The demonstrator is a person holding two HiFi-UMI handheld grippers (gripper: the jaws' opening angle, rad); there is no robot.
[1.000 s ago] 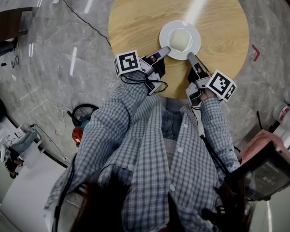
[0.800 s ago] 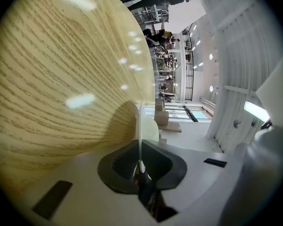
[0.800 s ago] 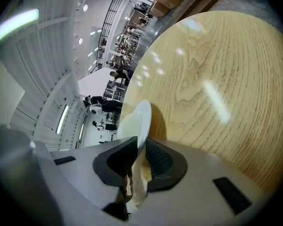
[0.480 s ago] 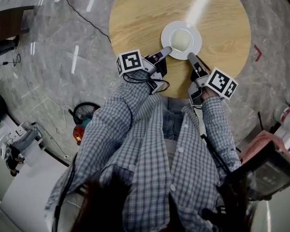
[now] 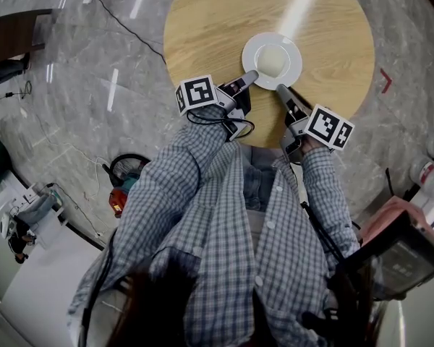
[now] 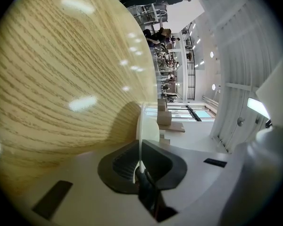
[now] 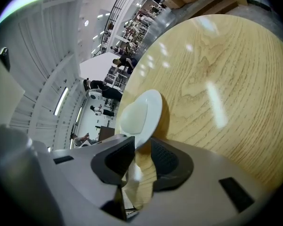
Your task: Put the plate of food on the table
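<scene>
One plate [image 5: 293, 49] edge-on in left tongs [image 6: 140, 155]; right tongs [image 7: 141, 152] seemingly slack; food [image 5: 272, 58] indistinct

Head view overhead; both near views share plate [image 5: 254, 48]

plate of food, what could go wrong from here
1. The left gripper is shut on the plate rim; pulling back before opening could drag or tip it and slide the food.
2. The right gripper is open, but the rim lies between its fingers; lifting could snag it.
</scene>
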